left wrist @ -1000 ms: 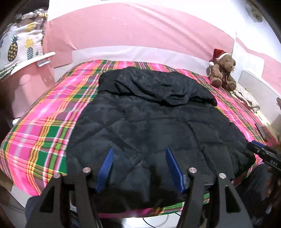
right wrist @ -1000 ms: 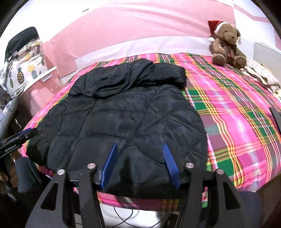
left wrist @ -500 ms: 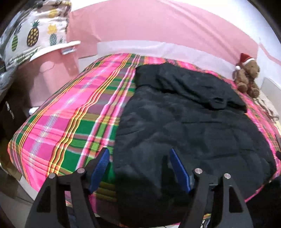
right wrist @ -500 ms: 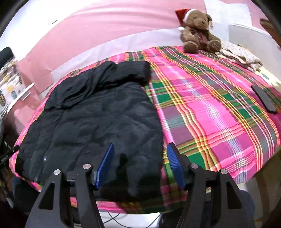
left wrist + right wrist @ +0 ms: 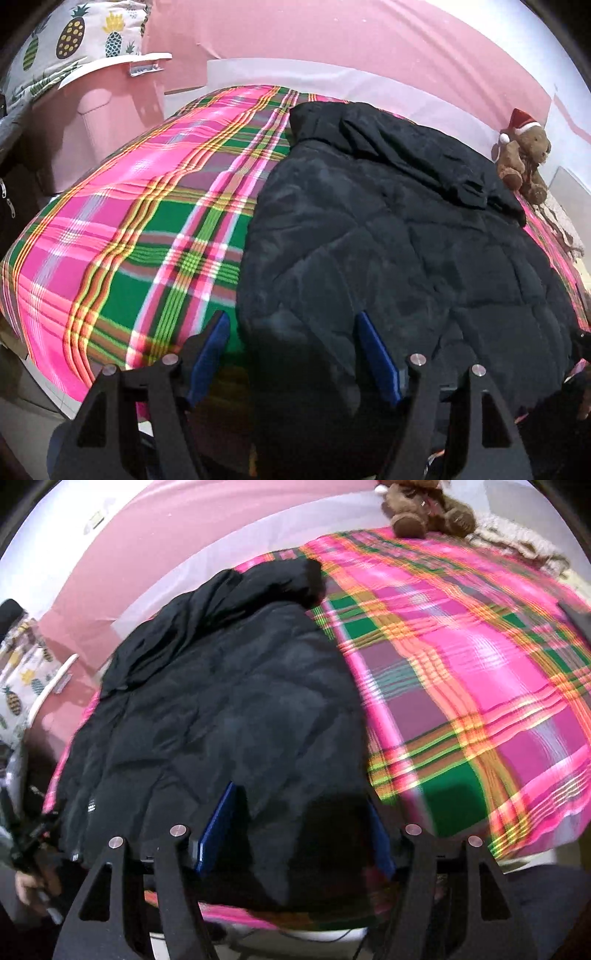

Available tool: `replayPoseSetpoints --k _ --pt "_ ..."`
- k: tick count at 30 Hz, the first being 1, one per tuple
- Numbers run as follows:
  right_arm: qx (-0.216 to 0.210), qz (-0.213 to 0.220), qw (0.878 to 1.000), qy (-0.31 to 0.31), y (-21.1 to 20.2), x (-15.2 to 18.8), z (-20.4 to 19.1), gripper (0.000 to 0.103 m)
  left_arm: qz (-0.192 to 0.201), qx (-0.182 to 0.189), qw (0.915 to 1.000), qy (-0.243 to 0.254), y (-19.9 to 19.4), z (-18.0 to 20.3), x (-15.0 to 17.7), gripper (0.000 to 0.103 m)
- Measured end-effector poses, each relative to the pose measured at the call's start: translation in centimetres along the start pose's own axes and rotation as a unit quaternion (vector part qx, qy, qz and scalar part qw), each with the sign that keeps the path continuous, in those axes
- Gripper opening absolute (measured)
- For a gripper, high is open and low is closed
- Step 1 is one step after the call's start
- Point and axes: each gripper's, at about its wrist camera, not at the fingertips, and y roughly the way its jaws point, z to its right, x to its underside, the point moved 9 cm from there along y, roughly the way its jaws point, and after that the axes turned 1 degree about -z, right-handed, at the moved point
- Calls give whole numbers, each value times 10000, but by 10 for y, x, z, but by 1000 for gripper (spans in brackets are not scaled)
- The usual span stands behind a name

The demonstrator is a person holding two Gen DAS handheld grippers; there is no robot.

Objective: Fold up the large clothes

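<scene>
The black quilted jacket (image 5: 388,251) lies spread flat on the plaid bed (image 5: 122,236), hood at the far end and hem at the near edge, laid out so its corners can be reached. The left gripper (image 5: 291,354) hangs spread over the near left hem corner and the right gripper (image 5: 295,830), likewise spread, over the near right corner, neither pinching cloth, apparently lining up for a fold. The padding looks puffy and matte.
</scene>
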Motion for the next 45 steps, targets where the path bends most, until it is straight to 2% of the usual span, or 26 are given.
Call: replayPoseSetpoints --k 6,8,10,13,15,20,22,24,25,26,27,29,37,45 --pt "0 -107 9999 -133 6 10 -8 66 -23 32 10000 35 4 5 7 74" --pt "52 -122 9998 -154 6 11 -8 61 -73 61 10000 -4 4 4 7 74" --pt "115 -142 9997 -166 6 12 -7 51 -107 63 9999 -36 4 4 9 74" --pt "65 -168 9997 -142 4 13 -7 40 -120 -6 9999 68 5 5 11 74" --pt "49 -192 9997 -149 3 14 -8 37 -154 -26 9998 81 3 6 14 74" --pt "34 -345 9993 -167 7 17 -6 37 -197 -6 9997 120 2 6 17 72" --pt "11 -411 9991 -107 12 15 -5 37 -209 24 9996 180 3 8 15 65" --pt "45 -394 9992 -60 11 14 -6 34 -221 137 9995 199 2 12 15 45" --pt "27 -362 9993 -82 8 13 -8 25 -208 188 9993 227 0 14 13 37" --pt "-63 -336 9994 -44 5 12 -10 23 -170 216 9993 242 -3 16 10 27" --pt "-118 -304 9995 9 2 10 -11 19 -107 248 9993 242 -8 17 6 21" --pt "-237 -135 9996 47 -11 2 -14 17 47 335 9991 246 -19 19 -4 18" --pt "-813 637 9945 -153 -90 -25 -43 12 872 843 9925 140 -91 24 -47 16" --pt "-1278 1288 9834 44 -147 -38 -57 12 1260 1230 9842 -163 -139 21 -64 16"
